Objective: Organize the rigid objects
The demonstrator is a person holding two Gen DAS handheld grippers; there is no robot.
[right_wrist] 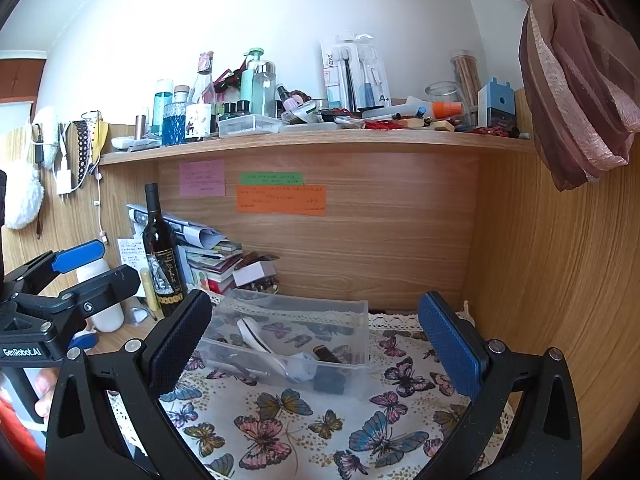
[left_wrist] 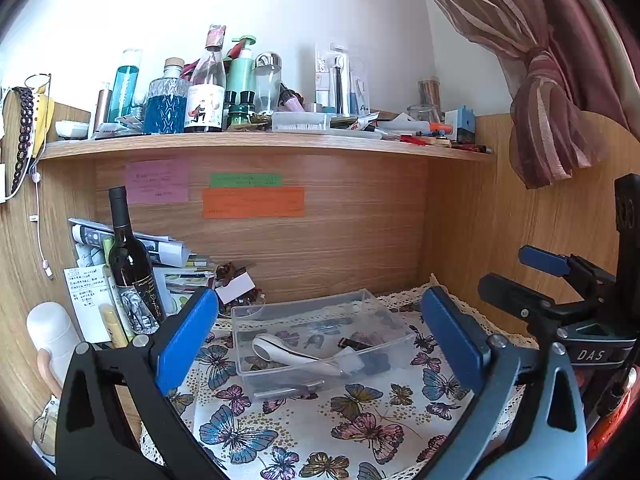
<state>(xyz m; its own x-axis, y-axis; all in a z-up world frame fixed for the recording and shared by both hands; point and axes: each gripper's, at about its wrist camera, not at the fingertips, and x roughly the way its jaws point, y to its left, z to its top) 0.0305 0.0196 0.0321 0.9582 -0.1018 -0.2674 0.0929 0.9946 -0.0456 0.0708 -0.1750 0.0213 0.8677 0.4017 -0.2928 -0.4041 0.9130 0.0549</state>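
Clear plastic box blurs small dark items inside; both tools spread.

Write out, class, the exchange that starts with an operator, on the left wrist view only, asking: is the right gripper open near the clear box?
Observer: Yes, the right gripper is open; the clear box shows between its fingers.
Operator: What hangs left of the beaded strap?
Observer: A fluffy white item.
Operator: Who holds the left gripper?
Observer: A hand, fingers visible below it.
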